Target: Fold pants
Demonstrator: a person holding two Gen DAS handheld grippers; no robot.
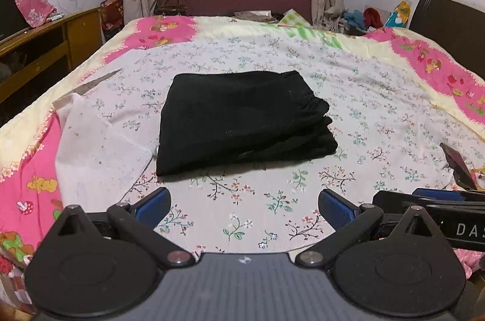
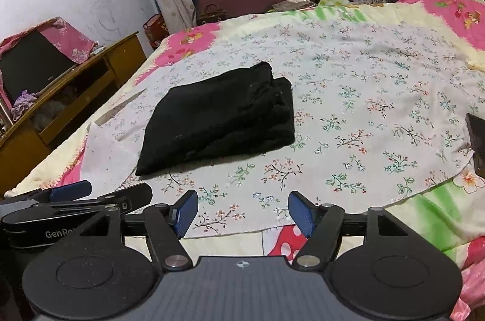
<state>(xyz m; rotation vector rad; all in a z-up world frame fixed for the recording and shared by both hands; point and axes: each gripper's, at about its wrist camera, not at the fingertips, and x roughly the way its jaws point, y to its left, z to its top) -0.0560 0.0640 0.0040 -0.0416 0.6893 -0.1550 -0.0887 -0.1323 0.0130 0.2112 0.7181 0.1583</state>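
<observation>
The black pants (image 1: 242, 121) lie folded into a thick rectangular stack on the flowered white sheet (image 1: 272, 200), with the layered edges on their right side. In the right wrist view the same pants (image 2: 221, 118) sit left of centre. My left gripper (image 1: 244, 207) hovers over the sheet just short of the stack's near edge, jaws wide apart with nothing between the blue pads. My right gripper (image 2: 242, 212) is open too, empty, and stands nearer the bed's front edge, to the right of the left gripper (image 2: 72, 193).
A white cloth (image 1: 97, 151) lies left of the pants. A dark phone-like object (image 2: 477, 145) rests near the sheet's right edge. A wooden desk (image 2: 75, 97) with a dark screen stands left of the bed. Clutter lines the far headboard and window wall.
</observation>
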